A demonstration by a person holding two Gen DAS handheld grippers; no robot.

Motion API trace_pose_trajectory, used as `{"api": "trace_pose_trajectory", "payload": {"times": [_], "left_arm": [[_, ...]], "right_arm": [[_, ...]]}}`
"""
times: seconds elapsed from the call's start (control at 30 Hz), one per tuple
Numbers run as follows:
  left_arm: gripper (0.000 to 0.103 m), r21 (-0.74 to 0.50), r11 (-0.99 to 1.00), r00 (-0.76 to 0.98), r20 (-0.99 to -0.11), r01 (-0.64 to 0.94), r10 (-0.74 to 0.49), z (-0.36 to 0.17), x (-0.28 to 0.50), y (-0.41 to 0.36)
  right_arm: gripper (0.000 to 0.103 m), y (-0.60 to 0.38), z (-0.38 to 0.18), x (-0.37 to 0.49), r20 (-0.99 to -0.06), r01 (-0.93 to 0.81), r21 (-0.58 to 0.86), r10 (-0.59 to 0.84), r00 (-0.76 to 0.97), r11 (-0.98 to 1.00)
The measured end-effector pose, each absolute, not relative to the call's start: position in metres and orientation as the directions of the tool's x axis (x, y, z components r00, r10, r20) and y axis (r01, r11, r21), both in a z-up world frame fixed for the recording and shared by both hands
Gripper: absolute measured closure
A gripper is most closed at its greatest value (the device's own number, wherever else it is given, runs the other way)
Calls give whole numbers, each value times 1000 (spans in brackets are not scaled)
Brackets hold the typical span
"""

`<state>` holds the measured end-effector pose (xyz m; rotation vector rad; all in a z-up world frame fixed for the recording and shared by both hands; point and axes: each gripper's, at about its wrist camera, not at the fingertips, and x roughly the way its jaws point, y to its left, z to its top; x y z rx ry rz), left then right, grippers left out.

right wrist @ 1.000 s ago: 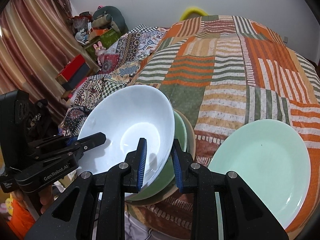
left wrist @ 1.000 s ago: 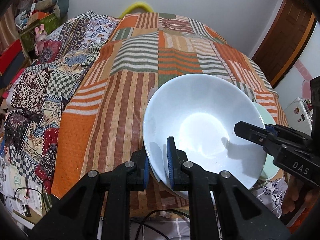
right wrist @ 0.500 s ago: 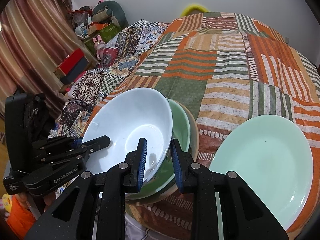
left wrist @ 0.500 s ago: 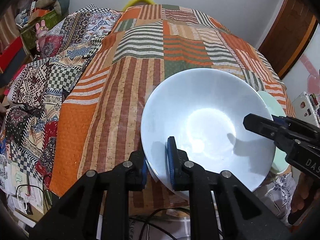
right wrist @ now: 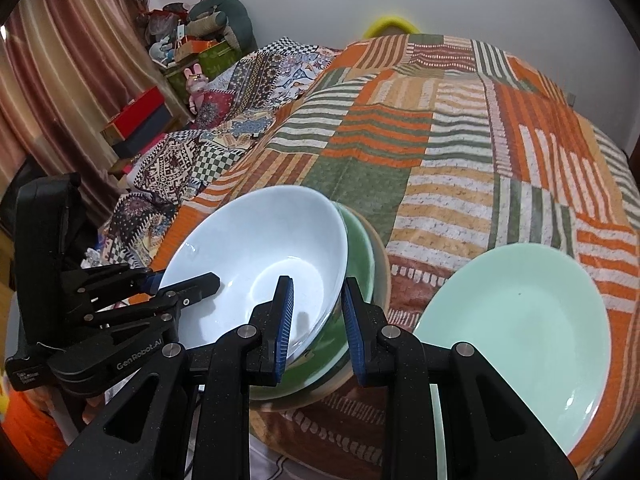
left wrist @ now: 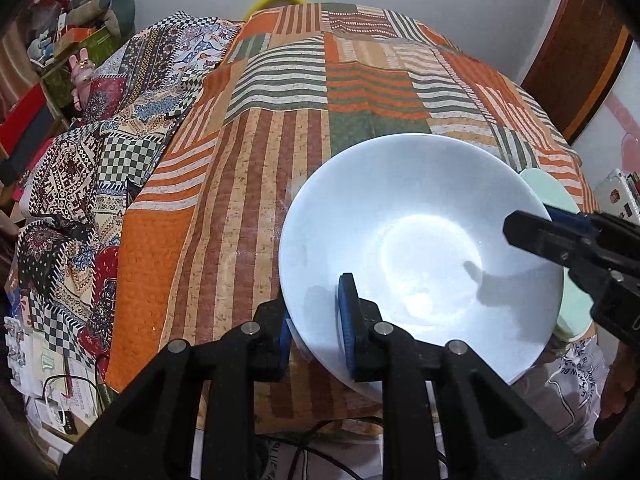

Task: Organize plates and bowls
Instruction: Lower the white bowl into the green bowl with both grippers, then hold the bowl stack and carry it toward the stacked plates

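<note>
Patchwork bedspread (right wrist: 460, 152); left gripper (left wrist: 316, 332) clamps white bowl (left wrist: 420, 248); right gripper (right wrist: 318, 320) seemingly loose.

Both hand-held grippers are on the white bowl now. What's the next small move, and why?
Probably lift the white bowl a little, straight up, with both grippers together. It sits tilted in the green bowl. The left hand-held gripper is clamped on its near rim, and the right hand-held gripper straddles the opposite rim. The green plate lies apart to the right, clear of the move.
</note>
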<state>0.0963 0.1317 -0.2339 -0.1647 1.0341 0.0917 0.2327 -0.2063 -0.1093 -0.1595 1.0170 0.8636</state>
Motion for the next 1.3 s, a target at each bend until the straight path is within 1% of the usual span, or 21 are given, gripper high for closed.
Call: {"api": "trace_pose_trajectory", "payload": {"times": [0.2, 0.27, 0.4, 0.5, 0.57, 0.6, 0.63, 0.83, 1.23, 1.3], "left_arm": [[83, -80, 986, 535, -845, -145, 11, -225, 92, 131], [79, -94, 986, 565, -825, -140, 1, -215, 88, 132], [77, -114, 983, 595, -803, -146, -5, -202, 82, 136], [72, -154, 977, 597, -802, -149, -36, -202, 80, 142], [68, -180, 971, 589, -806, -155, -55, -208, 79, 145], [68, -190, 969, 582, -811, -160, -63, -212, 80, 146], [68, -198, 967, 573, -816, -163, -70, -216, 80, 147], [67, -232, 957, 534, -839, -174, -106, -241, 82, 149], [68, -300, 944, 501, -843, -135, -196, -259, 96, 140], [69, -294, 947, 510, -839, -131, -190, -259, 97, 136]], "right_arm": [[79, -211, -107, 235, -791, -693, 268, 564, 239, 669], [79, -213, -105, 235, -789, -694, 265, 564, 244, 670], [71, -218, -99, 234, -778, -692, 253, 567, 270, 676], [69, -224, -98, 236, -773, -682, 258, 570, 280, 685], [65, -227, -100, 237, -773, -671, 265, 568, 281, 693], [61, -229, -102, 238, -774, -662, 270, 567, 283, 699], [59, -230, -104, 239, -775, -657, 272, 565, 283, 703], [58, -235, -118, 246, -786, -627, 315, 566, 249, 713], [58, -227, -133, 249, -781, -620, 390, 601, 169, 681], [58, -227, -134, 248, -775, -616, 391, 605, 180, 684]]}}
